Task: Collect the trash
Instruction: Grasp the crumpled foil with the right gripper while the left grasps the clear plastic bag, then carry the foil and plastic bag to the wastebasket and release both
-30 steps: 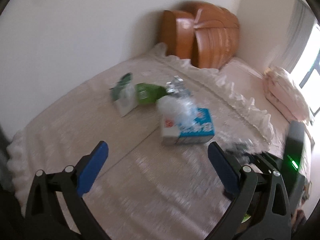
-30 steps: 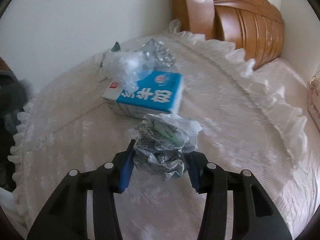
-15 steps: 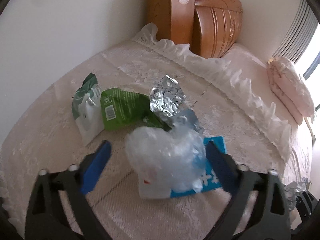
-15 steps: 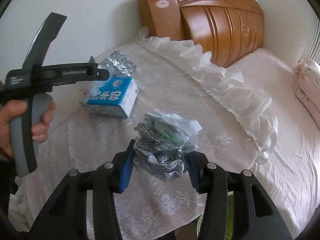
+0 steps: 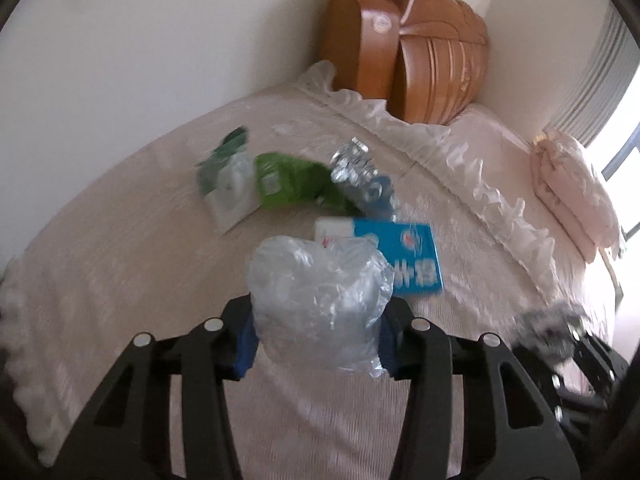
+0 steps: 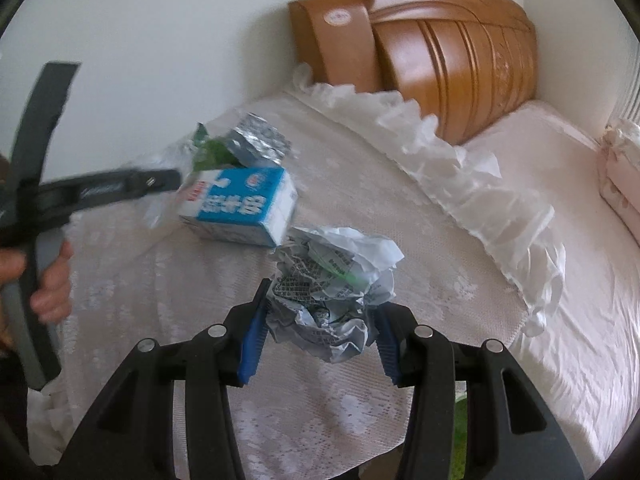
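My left gripper (image 5: 316,340) is shut on a crumpled clear plastic bag (image 5: 318,300) and holds it above the bed. My right gripper (image 6: 320,340) is shut on a crumpled printed paper ball (image 6: 334,288), also above the bed. On the bedspread lie a blue and white carton (image 5: 400,258), also in the right wrist view (image 6: 240,208), a green wrapper (image 5: 292,184), a silver foil wrapper (image 5: 354,164) and a white and green packet (image 5: 228,188). The left gripper's body (image 6: 92,192) shows at the left of the right wrist view, held by a hand.
The lace bedspread (image 6: 360,184) covers the bed (image 5: 120,240), with a frilled edge. A wooden headboard (image 6: 440,52) stands at the back against the white wall. A pink pillow (image 5: 572,196) lies at the right near a window. The right gripper (image 5: 560,340) shows blurred at lower right.
My left gripper closed on the clear plastic bag and lifted it off the carton, pulling back. My right gripper kept hold of the paper ball and shifted slightly.
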Motion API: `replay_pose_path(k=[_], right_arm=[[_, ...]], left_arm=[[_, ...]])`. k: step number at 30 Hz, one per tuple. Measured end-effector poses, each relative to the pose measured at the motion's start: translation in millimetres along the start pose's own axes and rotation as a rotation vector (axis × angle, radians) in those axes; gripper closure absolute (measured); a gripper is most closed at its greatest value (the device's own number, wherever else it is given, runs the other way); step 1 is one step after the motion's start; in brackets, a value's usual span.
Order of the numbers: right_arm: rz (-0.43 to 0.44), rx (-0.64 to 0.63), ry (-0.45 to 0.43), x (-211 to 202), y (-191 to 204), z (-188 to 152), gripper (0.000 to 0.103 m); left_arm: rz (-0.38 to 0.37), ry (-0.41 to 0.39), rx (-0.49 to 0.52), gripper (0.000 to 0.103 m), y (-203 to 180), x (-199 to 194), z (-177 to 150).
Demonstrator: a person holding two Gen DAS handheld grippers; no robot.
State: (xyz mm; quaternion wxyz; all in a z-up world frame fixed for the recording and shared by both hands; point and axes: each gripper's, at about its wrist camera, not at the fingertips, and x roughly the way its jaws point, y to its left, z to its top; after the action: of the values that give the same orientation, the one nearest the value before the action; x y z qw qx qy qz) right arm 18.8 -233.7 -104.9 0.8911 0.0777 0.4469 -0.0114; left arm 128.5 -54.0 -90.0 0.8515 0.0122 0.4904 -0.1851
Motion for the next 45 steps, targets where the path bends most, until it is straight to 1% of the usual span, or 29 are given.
replay_pose_path(k=[2,5,10,13,18,23,25,27,28,29,30,32,33,36,38,39,40,42,43,45], right_arm=[[0.031,-0.018,-0.009,-6.1,7.7,-0.3,0.055],[0.061,-0.049,-0.025,-15.4,18.4,-1.2,0.055],[0.092,-0.072,-0.043,-28.8,28.3,-5.6,0.054],[0.097,-0.073,-0.048,-36.4,29.5,-9.9,0.054],[0.088,-0.055,-0.053,-46.0,22.7,-18.8,0.054],[0.068,-0.002,-0.051,-54.4,3.2,-29.0,0.053],[0.028,0.025,-0.053,-60.8,-12.1,-37.1,0.053],[-0.053,0.076,-0.067,-72.0,-38.3,-51.5,0.053],[-0.077,0.091,-0.065,-74.3,-46.8,-56.7,0.053],[-0.129,0.122,-0.053,-77.6,-64.8,-67.9,0.053],[-0.149,0.135,-0.043,-78.1,-72.4,-72.4,0.053],[-0.23,0.222,0.022,-77.2,-113.2,-99.1,0.052],[-0.254,0.264,0.05,-75.5,-131.4,-112.0,0.052],[-0.309,0.334,0.104,-68.4,-164.2,-137.5,0.051],[-0.336,0.399,0.165,-53.7,-190.0,-160.8,0.048],[-0.342,0.435,0.188,-46.0,-200.6,-170.6,0.044],[-0.344,0.454,0.202,-41.8,-206.0,-175.6,0.033],[-0.363,0.5,0.231,-29.3,-218.0,-187.7,0.017],[-0.368,0.508,0.237,-27.0,-220.1,-189.6,0.012],[-0.375,0.528,0.256,-22.0,-226.9,-195.1,0.01]], left_arm=[[0.005,0.003,-0.012,0.057,2.5,-19.0,-15.8],[0.012,0.007,-0.004,0.057,2.6,-43.2,-41.6],[-0.003,0.021,0.006,0.057,-4.0,-64.2,-72.3],[-0.019,0.025,0.011,0.057,-11.5,-67.9,-81.5],[-0.04,0.026,0.061,0.057,-33.0,-71.0,-88.8],[-0.07,0.054,0.108,0.057,-53.0,-65.3,-95.0],[-0.082,0.069,0.124,0.057,-61.6,-61.0,-96.1],[-0.097,0.075,0.15,0.057,-73.0,-58.7,-97.3],[-0.103,0.078,0.161,0.057,-77.9,-57.6,-97.3],[-0.109,0.08,0.17,0.057,-82.2,-56.6,-97.4],[-0.121,0.087,0.185,0.057,-90.5,-54.5,-98.4],[-0.133,0.096,0.205,0.057,-100.6,-52.2,-100.2],[-0.143,0.103,0.221,0.057,-109.4,-50.2,-101.7],[-0.164,0.116,0.259,0.057,-128.6,-47.8,-105.5],[-0.171,0.122,0.285,0.057,-141.1,-46.2,-108.2],[-0.174,0.125,0.298,0.057,-146.8,-45.8,-109.7],[-0.178,0.126,0.308,0.057,-151.5,-45.7,-110.8],[-0.184,0.132,0.334,0.057,-163.5,-45.3,-113.6],[-0.187,0.135,0.344,0.057,-168.1,-45.1,-114.8],[-0.192,0.144,0.369,0.057,-179.5,-44.4,-118.3]])
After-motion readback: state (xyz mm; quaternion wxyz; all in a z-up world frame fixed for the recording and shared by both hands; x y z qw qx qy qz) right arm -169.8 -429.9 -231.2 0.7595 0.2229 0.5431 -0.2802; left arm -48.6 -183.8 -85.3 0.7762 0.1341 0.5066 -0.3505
